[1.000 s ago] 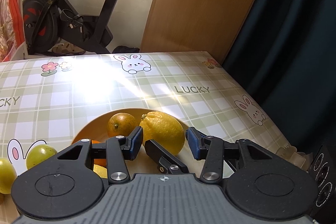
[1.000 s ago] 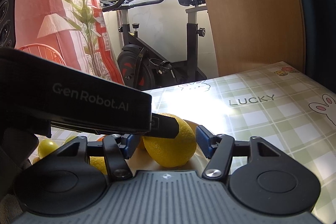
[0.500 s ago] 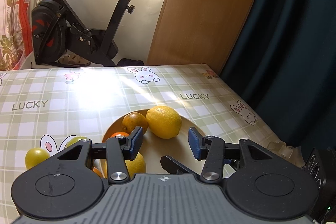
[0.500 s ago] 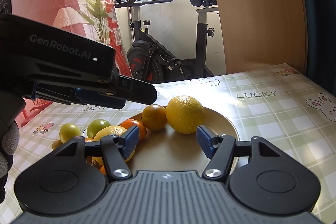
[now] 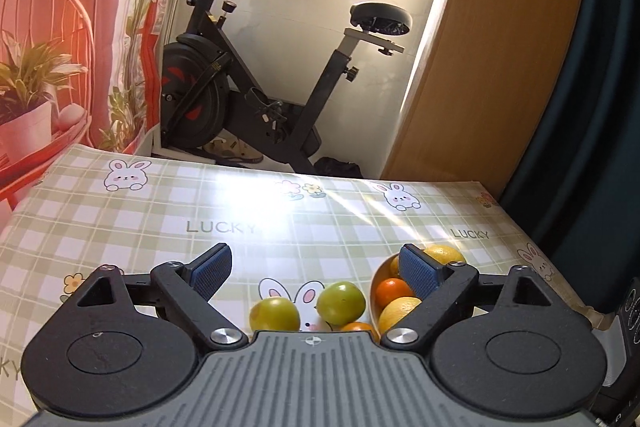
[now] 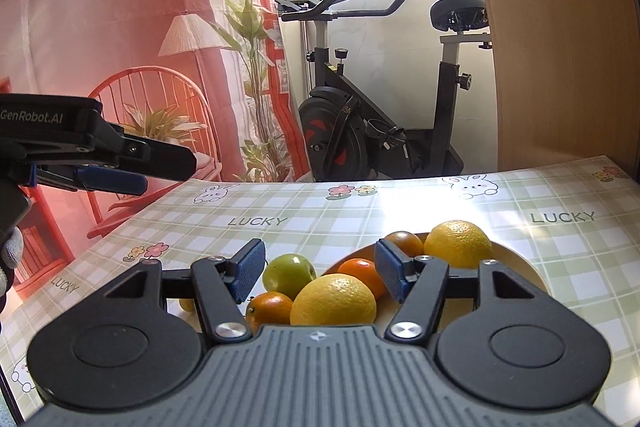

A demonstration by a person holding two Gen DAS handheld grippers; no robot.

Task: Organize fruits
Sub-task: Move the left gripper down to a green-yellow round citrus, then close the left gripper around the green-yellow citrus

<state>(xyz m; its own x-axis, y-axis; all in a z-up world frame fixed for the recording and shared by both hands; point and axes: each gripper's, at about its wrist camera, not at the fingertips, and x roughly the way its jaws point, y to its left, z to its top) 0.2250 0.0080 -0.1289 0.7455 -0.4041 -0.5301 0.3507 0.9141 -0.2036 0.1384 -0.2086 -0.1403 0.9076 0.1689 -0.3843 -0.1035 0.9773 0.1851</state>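
A tan plate (image 6: pixel 516 263) holds two lemons (image 6: pixel 458 245) and two oranges (image 6: pixel 360 275); it also shows in the left wrist view (image 5: pixel 378 273). Two green fruits (image 5: pixel 342 303) and a small orange (image 5: pixel 356 327) lie on the tablecloth left of the plate. My left gripper (image 5: pixel 316 269) is open and empty, raised above the green fruits. My right gripper (image 6: pixel 318 273) is open and empty, above the plate's near-left edge. The left gripper also shows at the left of the right wrist view (image 6: pixel 120 167).
The table (image 5: pixel 160 227) has a green checked cloth with rabbits and "LUCKY" print. An exercise bike (image 5: pixel 256 99) stands behind the far edge. A wooden panel (image 5: pixel 500 67) and dark curtain are at the right, where the table ends.
Both grippers pulled back and up from the plate. The left gripper swung left and its jaws opened wider; the green fruits now lie ahead of it. The large lemon rests on the plate.
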